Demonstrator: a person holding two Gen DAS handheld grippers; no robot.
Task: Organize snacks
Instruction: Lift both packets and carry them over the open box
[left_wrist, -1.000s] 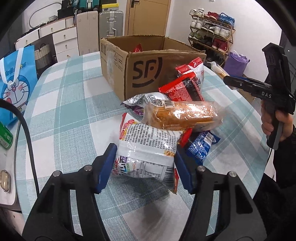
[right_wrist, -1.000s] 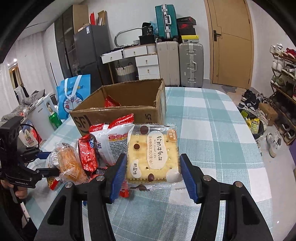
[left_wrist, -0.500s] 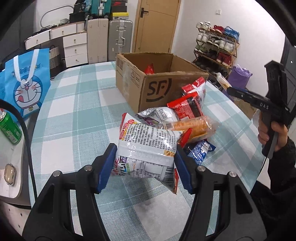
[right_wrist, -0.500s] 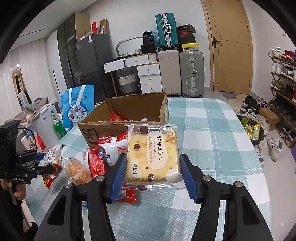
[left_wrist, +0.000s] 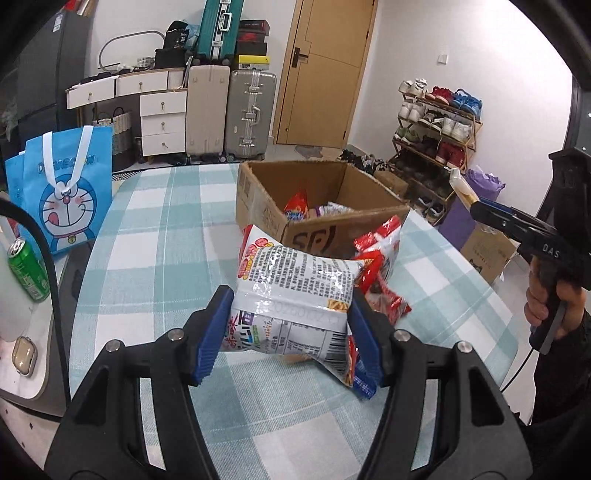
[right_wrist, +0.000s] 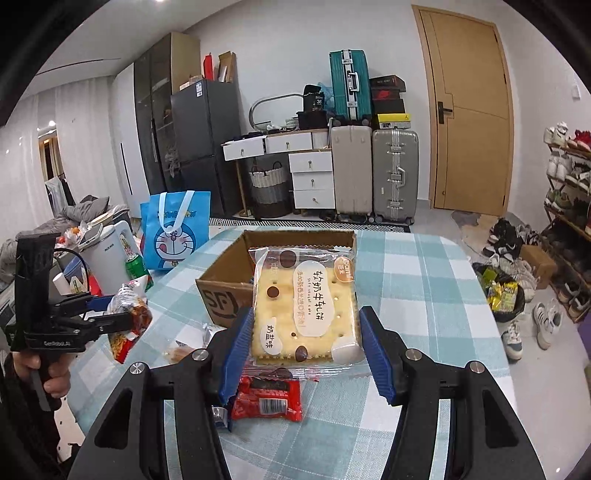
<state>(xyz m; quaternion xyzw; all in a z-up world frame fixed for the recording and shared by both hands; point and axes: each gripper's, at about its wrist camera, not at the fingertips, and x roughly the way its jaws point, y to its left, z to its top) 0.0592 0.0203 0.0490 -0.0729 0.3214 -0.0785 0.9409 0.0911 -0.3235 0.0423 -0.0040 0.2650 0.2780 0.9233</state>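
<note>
My left gripper (left_wrist: 290, 341) is shut on a white snack bag (left_wrist: 295, 295) with black print, held up off the checked table (left_wrist: 155, 258). My right gripper (right_wrist: 304, 350) is shut on a clear pack holding a square cracker cake (right_wrist: 304, 306), also lifted. Behind both stands an open cardboard box (left_wrist: 325, 206) with a few snacks inside (left_wrist: 297, 203). Red packets (left_wrist: 380, 258) lie in front of the box, and one red packet (right_wrist: 267, 400) lies under the right gripper. Each gripper also shows from the side in the other view: the right gripper (left_wrist: 469, 201) and the left gripper (right_wrist: 118, 314).
A blue cartoon bag (left_wrist: 64, 192) and a green can (left_wrist: 27, 269) stand off the table's left side. Suitcases (right_wrist: 373, 173) and drawers line the back wall. A shoe rack (left_wrist: 436, 129) and a bin of wrappers (right_wrist: 500, 291) are on the right.
Both grippers have risen with their packs. The snack pile on the table has dropped lower in both views, and the box's inside now shows.
</note>
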